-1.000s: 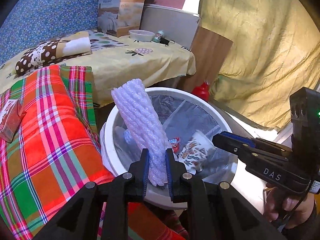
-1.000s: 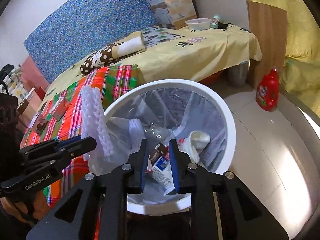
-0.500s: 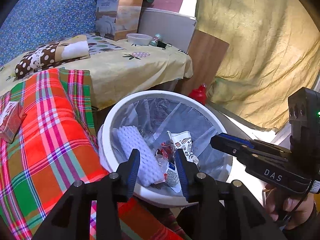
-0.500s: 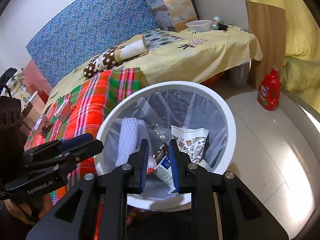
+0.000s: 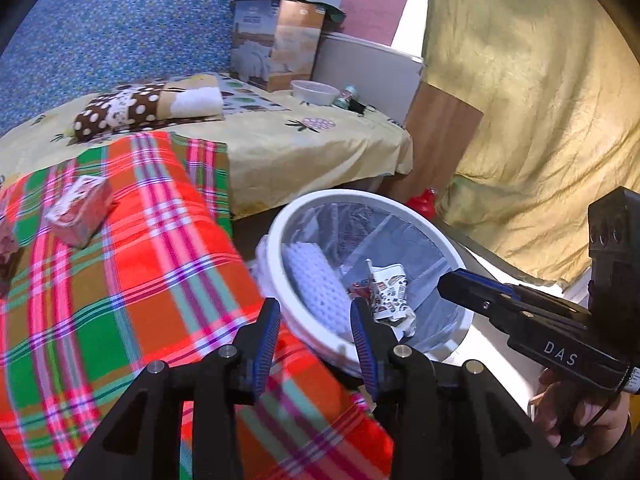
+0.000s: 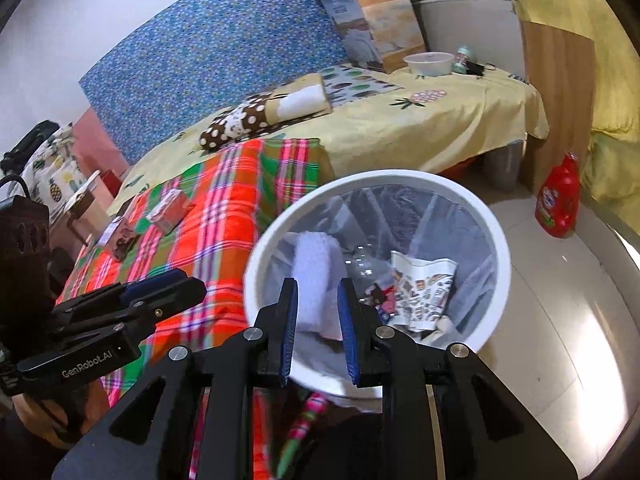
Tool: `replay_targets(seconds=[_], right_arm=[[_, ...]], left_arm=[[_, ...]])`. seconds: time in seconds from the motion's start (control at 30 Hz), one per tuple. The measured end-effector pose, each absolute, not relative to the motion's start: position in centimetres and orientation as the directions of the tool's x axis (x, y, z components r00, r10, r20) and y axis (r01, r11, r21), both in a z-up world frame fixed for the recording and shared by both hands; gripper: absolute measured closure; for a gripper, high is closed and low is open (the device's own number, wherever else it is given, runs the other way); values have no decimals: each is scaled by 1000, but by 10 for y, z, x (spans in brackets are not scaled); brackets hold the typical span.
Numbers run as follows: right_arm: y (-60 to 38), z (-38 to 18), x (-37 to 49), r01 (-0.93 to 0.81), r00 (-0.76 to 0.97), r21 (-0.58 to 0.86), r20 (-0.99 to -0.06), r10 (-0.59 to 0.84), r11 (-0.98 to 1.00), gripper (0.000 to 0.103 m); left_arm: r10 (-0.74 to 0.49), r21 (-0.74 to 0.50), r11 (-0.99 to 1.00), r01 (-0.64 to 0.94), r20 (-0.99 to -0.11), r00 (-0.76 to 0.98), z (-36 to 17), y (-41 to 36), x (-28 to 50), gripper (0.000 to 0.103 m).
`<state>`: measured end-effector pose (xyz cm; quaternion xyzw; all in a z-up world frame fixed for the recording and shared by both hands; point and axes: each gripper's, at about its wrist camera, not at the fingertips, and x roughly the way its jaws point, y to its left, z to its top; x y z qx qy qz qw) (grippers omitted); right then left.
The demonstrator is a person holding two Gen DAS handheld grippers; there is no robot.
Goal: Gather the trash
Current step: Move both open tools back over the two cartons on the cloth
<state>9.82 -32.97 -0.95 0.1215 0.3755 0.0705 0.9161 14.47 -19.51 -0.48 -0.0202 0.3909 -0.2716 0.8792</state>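
Change from one second back: the white foam net sleeve (image 5: pixel 316 284), then clamped upright in the left gripper (image 5: pixel 316 330), now lies inside the white bin (image 5: pixel 280 236), leaning on the near-left wall. Left gripper pads stand apart with nothing between them; the view has swung left, so more of the plaid blanket (image 5: pixel 132 264) fills the frame. Right gripper (image 6: pixel 318 322): narrow gap between pads as before, nothing held, hovering over the bin's near rim.

Bin: round, smooth white plastic rim, lined with a thin translucent grey bag, creased. Contents: the foam sleeve (ribbed mesh texture, soft, tube-shaped), a crumpled printed paper cup (image 6: pixel 422 294), a clear plastic bottle (image 6: pixel 362 266), small red-and-white wrappers.

Blanket: fleecy weave, red, green and orange plaid, on the bed beside the bin. On it lies a small pink carton (image 5: pixel 78 210), boxy, glossy; further small packs beside it show in the right wrist view. Yellow printed bedsheet (image 6: pixel 420 124) beyond, with a brown polka-dot pillow (image 6: pixel 240 124). Red detergent bottle (image 6: pixel 558 200) stands on the tiled floor, well apart from the bin.
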Motion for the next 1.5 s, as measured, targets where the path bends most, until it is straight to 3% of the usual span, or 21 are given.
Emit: replay_targets(seconds=[0.17,0.33,1.0,1.5], right_arm=[[-312,-5,95,-71,712,275,-659,242,959,79],[-292,-3,94,-105,707,274,-656,266,956,72],[-205,-4,105,-282,633,263,-672,385,923,71],[-165,1,138,-324,620,253,-670,407,912,70]], left_arm=[[-464,-246,876,416,-668,582,1,-171,135,67],[-431,-245,898,366,-661,614,5,-145,127,67],[-274,-223,961,166,-660,699,3,-50,106,67],[-171,-177,982,69,-670,723,5,14,140,67]])
